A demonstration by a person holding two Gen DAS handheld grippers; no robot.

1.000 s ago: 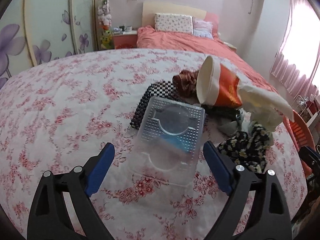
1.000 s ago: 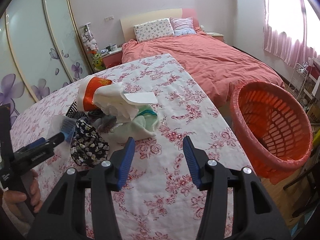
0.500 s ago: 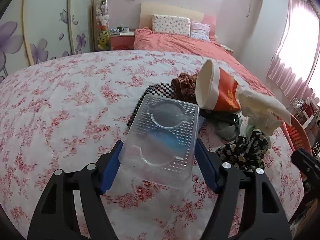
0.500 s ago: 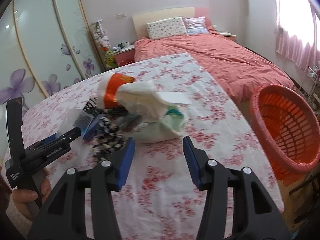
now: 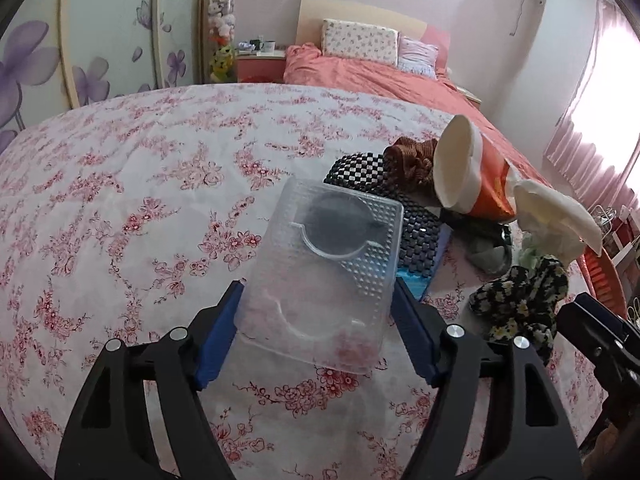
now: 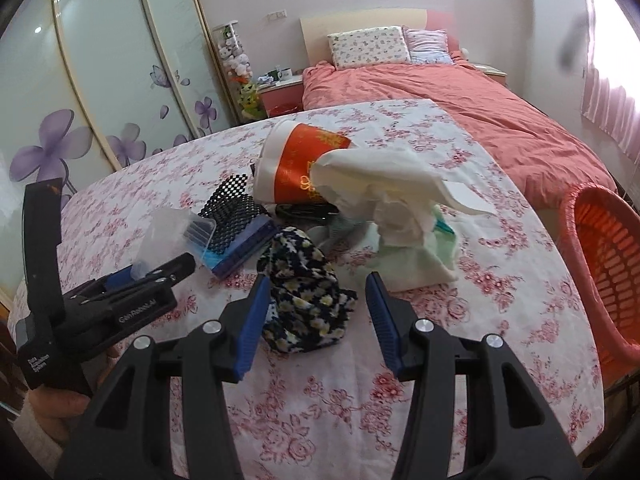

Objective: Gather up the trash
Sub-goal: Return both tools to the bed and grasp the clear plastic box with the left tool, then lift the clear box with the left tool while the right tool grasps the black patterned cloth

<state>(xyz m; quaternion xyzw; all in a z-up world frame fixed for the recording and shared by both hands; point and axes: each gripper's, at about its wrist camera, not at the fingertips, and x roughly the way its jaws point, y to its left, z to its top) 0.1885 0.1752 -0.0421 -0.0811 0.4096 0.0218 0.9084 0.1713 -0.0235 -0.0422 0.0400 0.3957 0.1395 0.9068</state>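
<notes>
At frame centre, our left gripper (image 5: 318,320) clamps the clear plastic tray (image 5: 324,276) by its edges; our right gripper (image 6: 318,312) stands spread, empty. Squeezing harder could buckle the thin tray, popping it free before the orange basket (image 6: 600,276) at right.

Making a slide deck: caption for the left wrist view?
Left tongs clamp a clear plastic tray above the floral tablecloth, beside piled trash.

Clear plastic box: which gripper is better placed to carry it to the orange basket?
Left. The left gripper is shut on the clear plastic box. The right gripper is open over the floral cloth, nearer the orange basket.
</notes>
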